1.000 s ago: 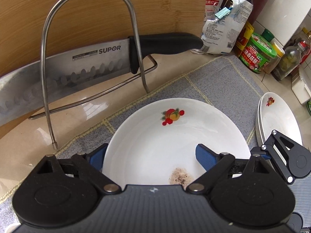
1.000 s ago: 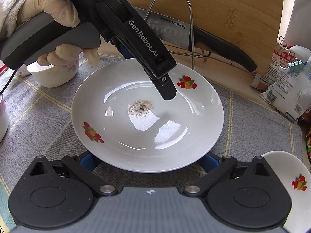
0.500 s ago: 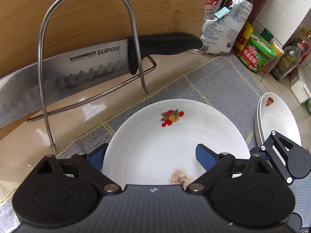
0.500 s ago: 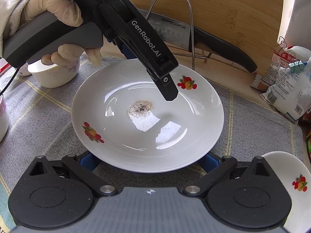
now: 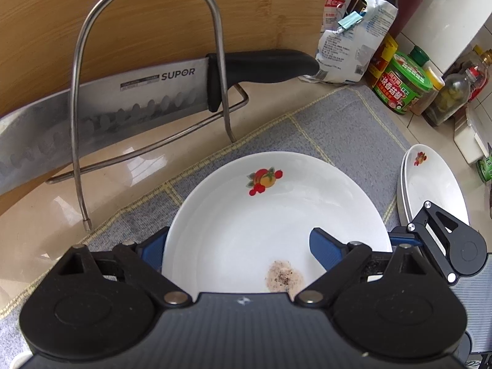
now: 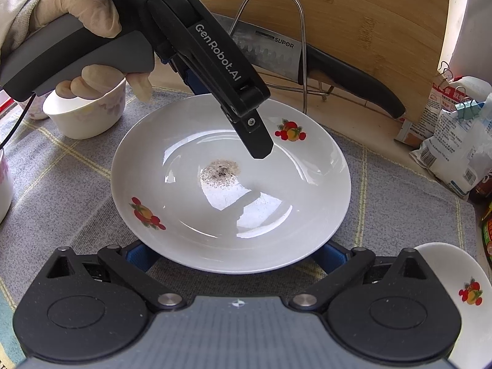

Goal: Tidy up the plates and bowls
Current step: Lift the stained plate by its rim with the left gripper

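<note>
both jaws apart: left gripper (image 5: 236,247) straddles the plate (image 6: 230,184) rim, right gripper (image 6: 233,253) flanks its 6 o'clock edge, nothing clamped. dirty plate flat on mat (image 6: 399,190). stack (image 5: 436,184) at 3 o'clock, bowl (image 6: 89,113) at 10; sorting barely underway.

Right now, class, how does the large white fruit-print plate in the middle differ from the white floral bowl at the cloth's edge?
The large white fruit-print plate is wide and shallow; the white floral bowl is small and deep. The plate has a speckled residue; none shows on the bowl. Both are white and sit on the grey cloth.
</note>
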Tool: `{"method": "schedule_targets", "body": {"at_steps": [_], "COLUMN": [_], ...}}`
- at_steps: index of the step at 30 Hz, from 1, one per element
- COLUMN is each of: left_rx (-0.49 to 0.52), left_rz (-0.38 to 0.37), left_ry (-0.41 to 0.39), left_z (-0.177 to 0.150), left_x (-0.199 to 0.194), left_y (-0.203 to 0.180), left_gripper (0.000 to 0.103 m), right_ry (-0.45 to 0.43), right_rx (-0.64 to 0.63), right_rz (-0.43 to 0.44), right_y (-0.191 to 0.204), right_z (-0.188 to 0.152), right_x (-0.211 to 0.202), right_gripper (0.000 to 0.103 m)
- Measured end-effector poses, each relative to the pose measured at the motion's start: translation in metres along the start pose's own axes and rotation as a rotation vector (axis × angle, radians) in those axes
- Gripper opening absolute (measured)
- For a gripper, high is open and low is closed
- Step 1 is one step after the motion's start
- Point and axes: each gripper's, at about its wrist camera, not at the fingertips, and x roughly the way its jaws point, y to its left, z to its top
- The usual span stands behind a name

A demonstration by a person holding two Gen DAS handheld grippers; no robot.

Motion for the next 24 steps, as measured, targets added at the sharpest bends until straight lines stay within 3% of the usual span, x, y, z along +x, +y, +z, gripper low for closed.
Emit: {"method": "schedule_targets", "body": {"at_steps": [12,24], "left_rx": [-0.015,-0.024], "left_rz": [-0.023,-0.054], "left_ry": [0.022,0.036], "left_z": [-0.0092,-0.0086], "left_x": [-0.0082,-0.0044], "left_y": [0.0056,0.0102], "left_gripper": [0.093,0.093], "right_ry": [0.005,0.008], "right_rx": [-0.033,-0.037], "right_rz": [0.004,0.063], "right_y": [0.0062,-0.0009], "right_z": [-0.0008,-0.0008], "right_x": [-0.0008,0.0026], "right_gripper": [0.103,0.103]}}
